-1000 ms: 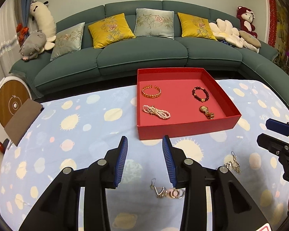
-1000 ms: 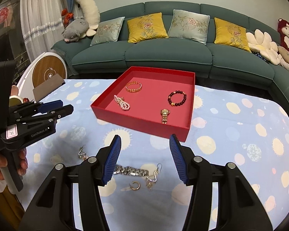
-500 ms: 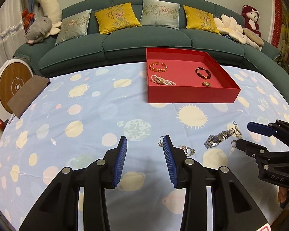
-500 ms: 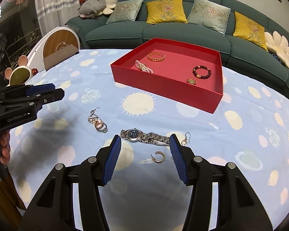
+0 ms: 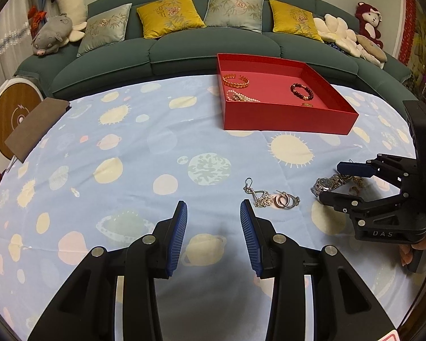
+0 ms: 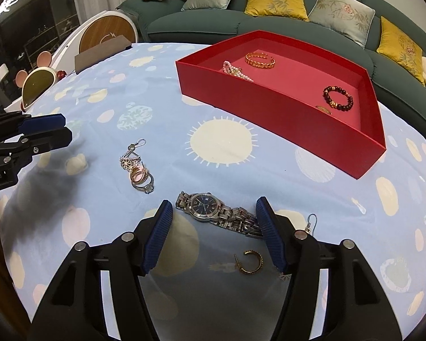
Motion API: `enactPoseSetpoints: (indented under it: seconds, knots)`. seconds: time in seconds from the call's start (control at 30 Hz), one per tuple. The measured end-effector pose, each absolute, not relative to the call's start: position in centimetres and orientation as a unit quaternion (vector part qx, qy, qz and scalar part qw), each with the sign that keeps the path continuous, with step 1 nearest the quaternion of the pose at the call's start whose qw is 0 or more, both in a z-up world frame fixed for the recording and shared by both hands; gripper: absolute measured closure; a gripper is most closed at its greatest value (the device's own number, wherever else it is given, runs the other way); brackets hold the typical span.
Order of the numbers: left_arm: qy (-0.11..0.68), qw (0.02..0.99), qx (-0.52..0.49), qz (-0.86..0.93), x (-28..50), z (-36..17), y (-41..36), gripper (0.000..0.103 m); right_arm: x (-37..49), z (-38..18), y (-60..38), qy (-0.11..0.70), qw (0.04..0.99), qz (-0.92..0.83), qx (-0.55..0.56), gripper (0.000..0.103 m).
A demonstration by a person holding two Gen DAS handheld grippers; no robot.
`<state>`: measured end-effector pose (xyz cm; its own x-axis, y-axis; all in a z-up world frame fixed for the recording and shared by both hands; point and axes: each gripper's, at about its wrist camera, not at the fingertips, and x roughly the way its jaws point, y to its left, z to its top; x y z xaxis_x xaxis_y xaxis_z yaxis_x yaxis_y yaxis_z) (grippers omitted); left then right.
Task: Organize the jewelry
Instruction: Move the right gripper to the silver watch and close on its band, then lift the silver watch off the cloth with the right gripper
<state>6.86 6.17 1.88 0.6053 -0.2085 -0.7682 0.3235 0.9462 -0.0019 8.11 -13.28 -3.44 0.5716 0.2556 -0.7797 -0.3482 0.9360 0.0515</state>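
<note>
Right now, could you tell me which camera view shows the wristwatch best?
The right wrist view: the wristwatch lies flat, its blue dial and metal band plain between the open right gripper. In the left wrist view it sits at the edge, partly hidden behind that gripper.

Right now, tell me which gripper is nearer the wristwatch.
Right. The right gripper has its open jaws on either side of the wristwatch. The left gripper, also open, sits off to the side, past the rings.
</note>
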Motion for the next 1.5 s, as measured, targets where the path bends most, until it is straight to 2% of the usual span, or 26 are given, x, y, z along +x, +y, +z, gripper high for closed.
enactPoseSetpoints:
  seconds: [0.07,0.27,0.43,0.5,0.53,0.7,0.77,0.8,0.87,1.0,1.2,1.5]
  knots:
    - [0.42,0.893,0.063,-0.149,7.0,1.9,6.4,0.065,8.1,-3.5,-13.3,0.438,0.88,0.174,-0.053,0.045]
    - [0.427,0.89,0.054,-0.15,7.2,1.7,6.6,0.065,6.3,-3.4,-12.7,0.475,0.859,0.179,-0.064,0.067]
    - [0.433,0.886,0.055,-0.156,7.1,1.4,5.8,0.065,5.4,-3.1,-12.9,0.471,0.865,0.166,-0.045,0.067]
    - [0.437,0.884,0.052,-0.16,7.1,1.3,5.5,0.065,5.8,-3.1,-13.1,0.463,0.872,0.154,-0.034,0.057]
    - [0.439,0.883,0.051,-0.162,7.1,1.3,5.3,0.065,6.2,-3.1,-13.1,0.461,0.874,0.15,-0.028,0.055]
    - [0.444,0.877,0.054,-0.173,6.8,0.9,4.8,0.065,7.3,-3.7,-12.5,0.453,0.879,0.146,-0.022,0.054]
    - [0.448,0.875,0.054,-0.175,6.8,0.6,4.8,0.065,7.3,-3.6,-12.3,0.451,0.88,0.146,-0.026,0.061]
    - [0.45,0.874,0.053,-0.177,6.7,0.5,4.9,0.063,7.2,-3.6,-12.2,0.45,0.881,0.142,-0.029,0.071]
    - [0.451,0.873,0.051,-0.176,6.6,0.3,5.1,0.059,7.2,-3.6,-12.3,0.451,0.881,0.139,-0.027,0.081]
    - [0.451,0.873,0.047,-0.179,6.3,0.2,5.8,0.054,6.7,-3.4,-12.7,0.452,0.882,0.132,-0.019,0.082]
    - [0.454,0.871,0.041,-0.183,5.5,-0.1,7.2,0.054,4.7,-1.3,-14.4,0.438,0.891,0.12,0.006,0.086]
    - [0.452,0.871,0.039,-0.187,6.0,0.1,5.4,0.054,1.0,0.4,-18.2,0.434,0.895,0.093,0.038,0.087]
